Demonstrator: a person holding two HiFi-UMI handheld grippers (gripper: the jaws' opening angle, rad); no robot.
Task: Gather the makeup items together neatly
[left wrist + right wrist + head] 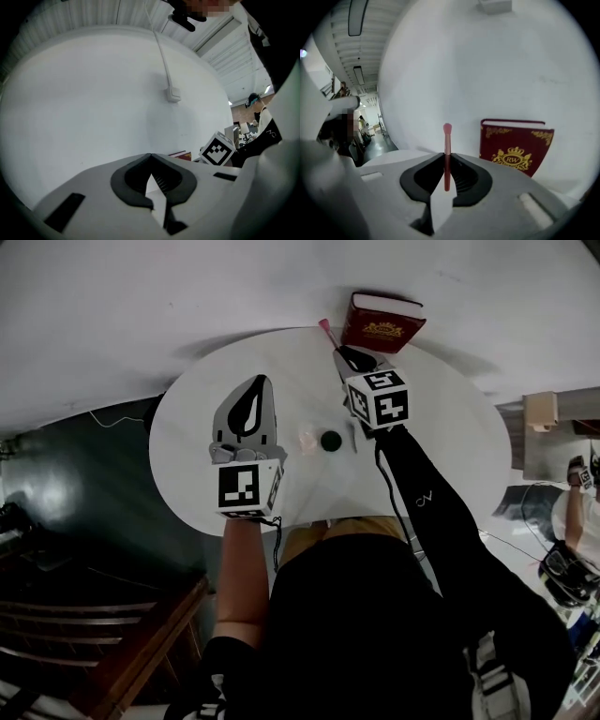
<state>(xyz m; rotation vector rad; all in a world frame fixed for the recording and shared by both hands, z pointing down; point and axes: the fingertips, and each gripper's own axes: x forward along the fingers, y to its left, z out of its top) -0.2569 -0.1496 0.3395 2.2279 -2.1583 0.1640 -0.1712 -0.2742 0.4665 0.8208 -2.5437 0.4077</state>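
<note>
With left gripper (150, 157) shut, empty: carrying pink brush (447, 136) pinched in right gripper (446, 161). Next, likely setting it neatly beside small black item (330, 440).

The red book (516, 145) carries the gold letters "RW" in a crowned crest on its cover. A pale logo on the sleeve (424, 498) is unreadable.

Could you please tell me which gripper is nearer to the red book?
The right. The right gripper, shut on a pink makeup brush, is just in front of the red book; the left gripper is farther back, over the table's left half.
</note>
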